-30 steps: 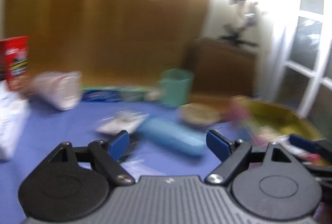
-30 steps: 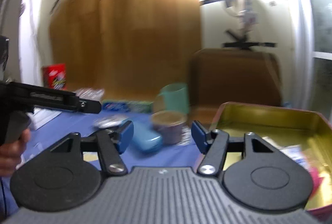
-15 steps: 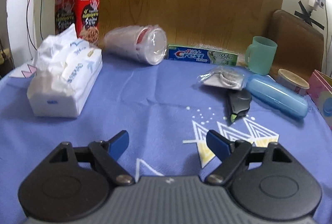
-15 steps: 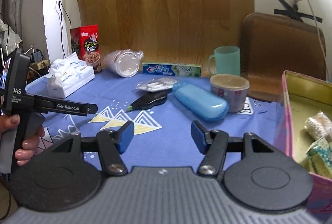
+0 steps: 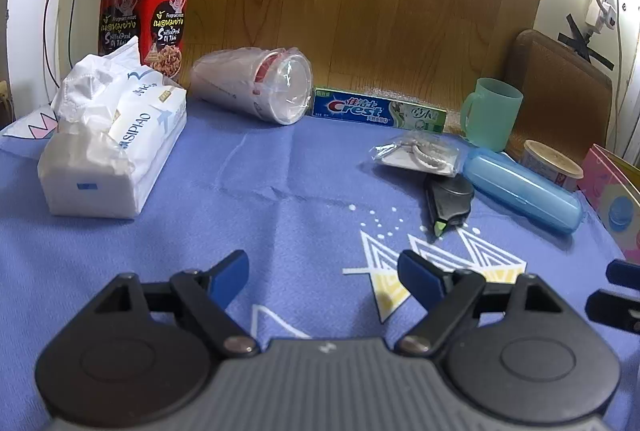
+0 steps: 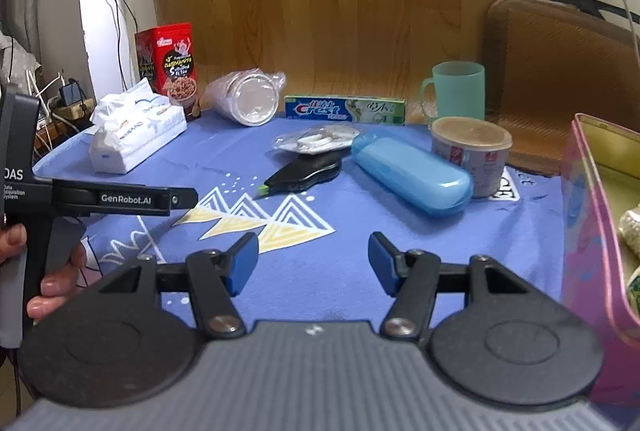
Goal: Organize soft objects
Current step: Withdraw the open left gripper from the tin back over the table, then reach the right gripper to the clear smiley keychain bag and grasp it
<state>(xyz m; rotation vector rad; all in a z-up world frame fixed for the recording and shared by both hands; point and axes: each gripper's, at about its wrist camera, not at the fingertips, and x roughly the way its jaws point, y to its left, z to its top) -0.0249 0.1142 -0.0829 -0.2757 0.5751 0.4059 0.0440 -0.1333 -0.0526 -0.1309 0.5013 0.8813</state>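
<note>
A white tissue pack (image 5: 112, 155) (image 6: 134, 135) lies at the left of the blue cloth. A bagged stack of cups (image 5: 260, 87) (image 6: 246, 99) lies on its side near the wooden board. A small clear bag (image 5: 416, 153) (image 6: 316, 141) rests mid-table. At the right edge stands a pink tin (image 6: 588, 215) (image 5: 612, 191) with wrapped soft items inside. My left gripper (image 5: 322, 277) hovers open over bare cloth with nothing between its fingers. My right gripper (image 6: 312, 261) is open too, empty, low over the triangle print. The left tool's body (image 6: 120, 197) shows in the right wrist view.
A red snack tin (image 5: 146, 15), Crest toothpaste box (image 5: 376, 109), green mug (image 5: 490, 111), blue case (image 5: 520, 189), black highlighter (image 5: 450, 201) and lidded tub (image 6: 472, 155) crowd the back and right. A brown mat (image 6: 560, 79) leans on the wall.
Both views swung left and down from the blurred right side of the table to the middle, then settled. Both grippers stayed open and empty.
</note>
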